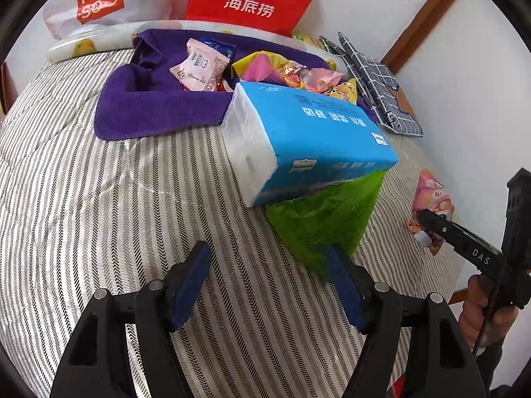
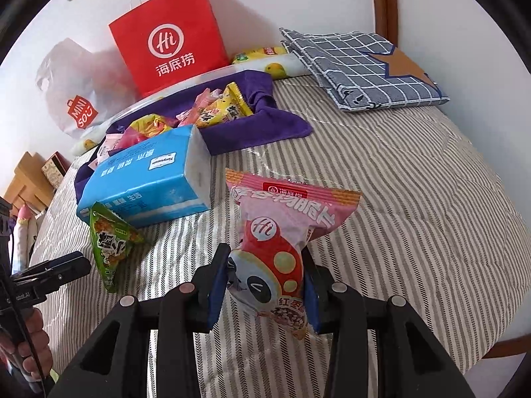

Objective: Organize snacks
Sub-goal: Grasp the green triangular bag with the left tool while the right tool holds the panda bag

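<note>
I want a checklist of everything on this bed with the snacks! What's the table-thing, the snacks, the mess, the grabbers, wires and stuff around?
Surface: striped quilt.
Job's things: pink snack bag in the right gripper; green snack bag leaning on the blue tissue pack; snack pile on the purple towel.
Clutter: checked cloth.
Grippers: right shut on the pink bag; left gripper open, empty, beside the green bag.
Cables: thin black cord by a hand.
Surroundings: red paper bag, white shopping bag, wall.
</note>
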`<action>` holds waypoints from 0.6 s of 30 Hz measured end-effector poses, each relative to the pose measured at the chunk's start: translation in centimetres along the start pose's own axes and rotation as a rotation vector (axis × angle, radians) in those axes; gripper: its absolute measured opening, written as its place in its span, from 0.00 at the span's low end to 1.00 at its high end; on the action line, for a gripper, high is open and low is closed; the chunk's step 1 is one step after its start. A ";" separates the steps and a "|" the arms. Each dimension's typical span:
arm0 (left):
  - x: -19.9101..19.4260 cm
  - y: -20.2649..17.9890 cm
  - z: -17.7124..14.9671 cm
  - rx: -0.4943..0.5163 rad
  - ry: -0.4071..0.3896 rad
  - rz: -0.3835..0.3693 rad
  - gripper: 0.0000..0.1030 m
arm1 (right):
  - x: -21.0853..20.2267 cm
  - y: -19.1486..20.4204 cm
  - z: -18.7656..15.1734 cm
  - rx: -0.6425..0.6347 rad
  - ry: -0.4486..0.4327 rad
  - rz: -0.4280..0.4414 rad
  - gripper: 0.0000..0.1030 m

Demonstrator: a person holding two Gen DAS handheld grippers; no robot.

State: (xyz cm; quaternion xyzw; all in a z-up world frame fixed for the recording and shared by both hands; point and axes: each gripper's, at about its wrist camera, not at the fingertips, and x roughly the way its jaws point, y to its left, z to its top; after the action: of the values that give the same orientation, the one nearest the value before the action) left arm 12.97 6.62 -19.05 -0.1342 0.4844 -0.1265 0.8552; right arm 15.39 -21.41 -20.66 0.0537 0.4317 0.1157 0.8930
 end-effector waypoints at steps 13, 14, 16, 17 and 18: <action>-0.9 -2.3 1.0 0.063 -0.037 -0.014 0.71 | -0.2 0.5 -0.1 -0.031 -0.005 0.024 0.37; -0.8 -2.7 1.2 0.070 -0.039 -0.017 0.72 | -0.3 0.4 -0.1 -0.029 -0.008 0.026 0.37; -0.3 -3.4 1.6 0.084 -0.035 -0.014 0.72 | -0.4 0.2 0.0 -0.028 -0.009 0.027 0.37; 0.1 -3.8 1.9 0.090 -0.030 -0.006 0.72 | -0.5 0.0 -0.1 -0.026 -0.011 0.028 0.37; 0.3 -4.0 1.9 0.095 -0.026 0.002 0.72 | -0.6 -0.1 -0.1 -0.024 -0.012 0.029 0.37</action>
State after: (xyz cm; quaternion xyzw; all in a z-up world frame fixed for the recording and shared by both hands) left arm 14.40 2.99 -16.90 -0.0947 0.4668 -0.1466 0.8670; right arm 14.98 -21.65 -20.25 0.0498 0.4240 0.1338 0.8943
